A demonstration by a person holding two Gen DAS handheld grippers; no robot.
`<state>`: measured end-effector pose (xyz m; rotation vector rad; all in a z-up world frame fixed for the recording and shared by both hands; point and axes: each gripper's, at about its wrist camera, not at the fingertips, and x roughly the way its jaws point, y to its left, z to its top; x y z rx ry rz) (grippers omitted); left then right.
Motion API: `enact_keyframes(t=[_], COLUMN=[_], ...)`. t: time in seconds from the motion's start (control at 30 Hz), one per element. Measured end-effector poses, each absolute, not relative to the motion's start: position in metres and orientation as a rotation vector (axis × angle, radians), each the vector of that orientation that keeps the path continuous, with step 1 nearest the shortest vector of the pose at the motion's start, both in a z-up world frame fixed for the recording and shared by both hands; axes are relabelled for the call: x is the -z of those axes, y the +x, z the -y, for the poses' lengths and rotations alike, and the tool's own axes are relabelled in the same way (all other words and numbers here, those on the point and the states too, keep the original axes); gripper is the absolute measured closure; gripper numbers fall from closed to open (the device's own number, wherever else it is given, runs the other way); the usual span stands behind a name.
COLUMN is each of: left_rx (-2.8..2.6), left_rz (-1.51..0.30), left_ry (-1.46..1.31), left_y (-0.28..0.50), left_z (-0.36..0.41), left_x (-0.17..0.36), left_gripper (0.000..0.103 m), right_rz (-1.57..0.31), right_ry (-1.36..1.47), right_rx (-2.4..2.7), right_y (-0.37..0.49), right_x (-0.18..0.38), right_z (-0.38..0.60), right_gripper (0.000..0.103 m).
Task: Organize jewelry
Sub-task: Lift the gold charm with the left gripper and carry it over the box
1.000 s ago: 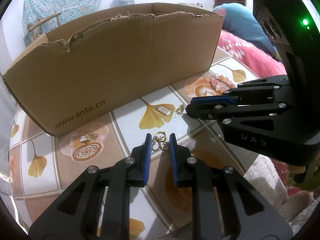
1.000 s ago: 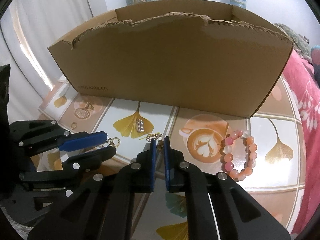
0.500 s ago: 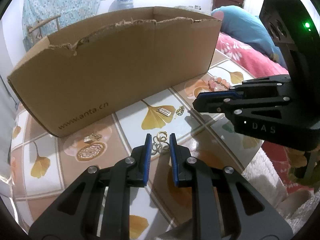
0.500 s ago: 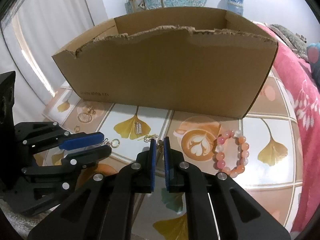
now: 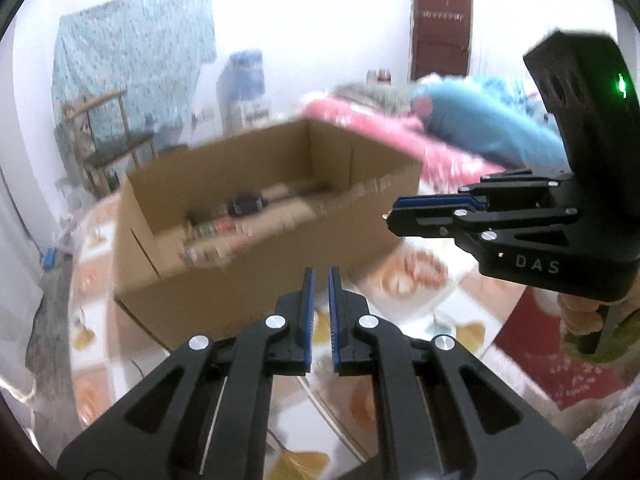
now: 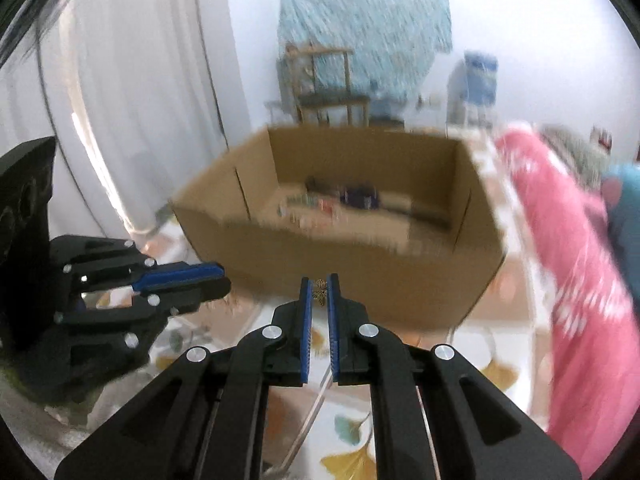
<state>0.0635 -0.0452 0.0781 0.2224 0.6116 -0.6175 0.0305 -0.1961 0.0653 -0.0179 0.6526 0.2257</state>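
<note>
Both views are motion-blurred. My right gripper (image 6: pixel 320 280) is shut on a small gold charm (image 6: pixel 320 295) and holds it in the air in front of the cardboard box (image 6: pixel 360 280). It shows from the side at the right of the left wrist view (image 5: pixel 394 214). My left gripper (image 5: pixel 321 274) hangs just left of it, also before the box (image 5: pixel 248 296). Its jaws are closing to a narrow slit, and I see nothing between the pads. From the side (image 6: pixel 220 280) I cannot tell whether it holds anything. A pink bead bracelet (image 5: pixel 424 272) lies blurred on the table by the box.
The open box holds several small blurred items (image 6: pixel 332 200). It stands on a table with a ginkgo-leaf cloth (image 6: pixel 492 372). A pink blanket (image 6: pixel 580 280) lies to the right, and a wooden chair (image 6: pixel 332 92) stands behind the box.
Both grippers have risen, so the box's inside now shows. The left jaws have narrowed from around the gold rings. The right gripper has carried its gold charm up off the table.
</note>
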Motion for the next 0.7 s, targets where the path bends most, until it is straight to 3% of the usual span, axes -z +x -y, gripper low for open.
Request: enact_keyframes(t=[0.23,0.3,0.43,0.7], left_rx=[0.646,0.643,0.641,0.607], left_rz=[-0.696,-0.759,-0.832,-0.9], left_ry=[0.144,0.141,0.144,0.26], left_y=[0.059,0.059,0.06,0.08], left_z=[0.031,0.034,0.04,0.057], left_x=[-0.074,-0.059,-0.029,0.004], left_gripper=[0.095,0.084,0.072,0.071], right_rz=[-0.647,-0.678,-0.742,-0.817], right_ry=[0.017,0.049,0.107,0.165], right_rx=[-0.226,-0.23,-0.235,-0.261], right_y=[0.02,0.024,0.027,0.033], right_x=[-0.069,-0.057,-0.03,0.009], right_z=[0.201,0.2,0.197,0.195], right_gripper=[0.095,0.095,0.095,0.095])
